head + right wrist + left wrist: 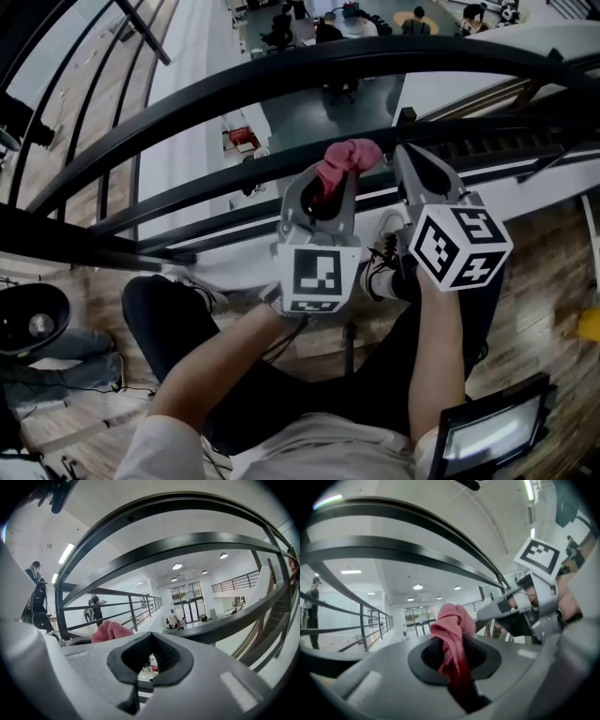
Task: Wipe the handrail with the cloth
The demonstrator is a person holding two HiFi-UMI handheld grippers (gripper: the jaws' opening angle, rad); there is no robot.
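Our left tool [325,190] is clenched on a crumpled pink-red fabric cloth [349,157]. In the left gripper view the cloth [452,632] stands pinched between the dark pads of the left tool [457,657], its bunched top rising above the jaws and its darker tail hanging below them.

Our right tool [413,167] sits just beside it on the right. Its jaws are drawn together with nothing between them, and only the hollow in the pads of the right tool [151,660] shows daylight.

The black curved metal handrail [281,80] arcs across in front of both tools. The cloth lies against the line of the lower black rail bar [216,185], though we cannot tell whether it touches. The cloth [110,631] also peeks over the right tool's left side.
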